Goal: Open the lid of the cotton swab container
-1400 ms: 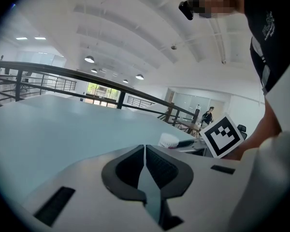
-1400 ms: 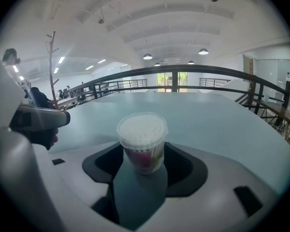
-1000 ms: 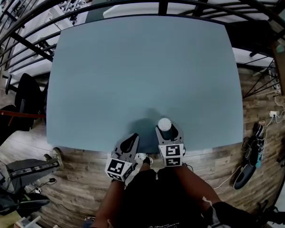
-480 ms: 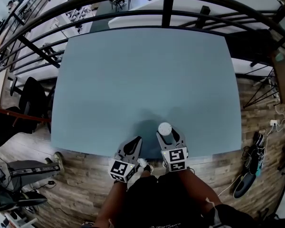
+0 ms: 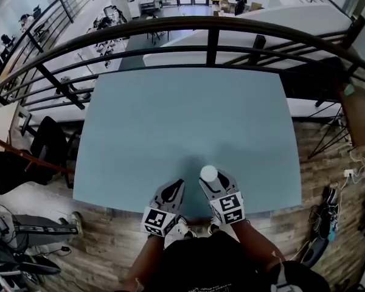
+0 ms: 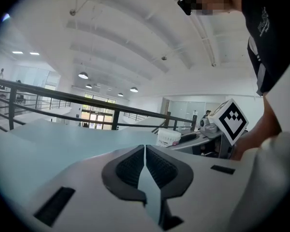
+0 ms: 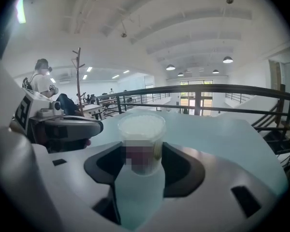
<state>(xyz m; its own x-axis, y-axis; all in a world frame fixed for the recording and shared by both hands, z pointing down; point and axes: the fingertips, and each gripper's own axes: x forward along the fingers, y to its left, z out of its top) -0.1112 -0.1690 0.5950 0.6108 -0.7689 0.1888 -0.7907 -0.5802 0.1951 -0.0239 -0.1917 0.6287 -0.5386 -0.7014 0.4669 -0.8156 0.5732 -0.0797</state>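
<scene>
The cotton swab container [image 5: 208,173], a small clear round tub with a white lid, stands upright between the jaws of my right gripper [image 5: 210,179], above the near edge of the blue-grey table [image 5: 188,114]. In the right gripper view both pads touch the sides of the container [image 7: 141,129]; these jaws have just been closing a little on it. My left gripper [image 5: 175,185] hovers just to the left, shut and empty, with its pads [image 6: 157,166] meeting. The left gripper view shows the container [image 6: 168,137] ahead to the right. The lid is on.
A black metal railing [image 5: 207,26] curves round the table's far side, with a lower hall beyond. Chairs [image 5: 45,145] stand at the table's left. Cables and shoes [image 5: 325,215] lie on the wooden floor at right.
Both grippers have risen towards the head camera, the container going up with the right one. The head view has tilted up, showing more of the railing and hall.
</scene>
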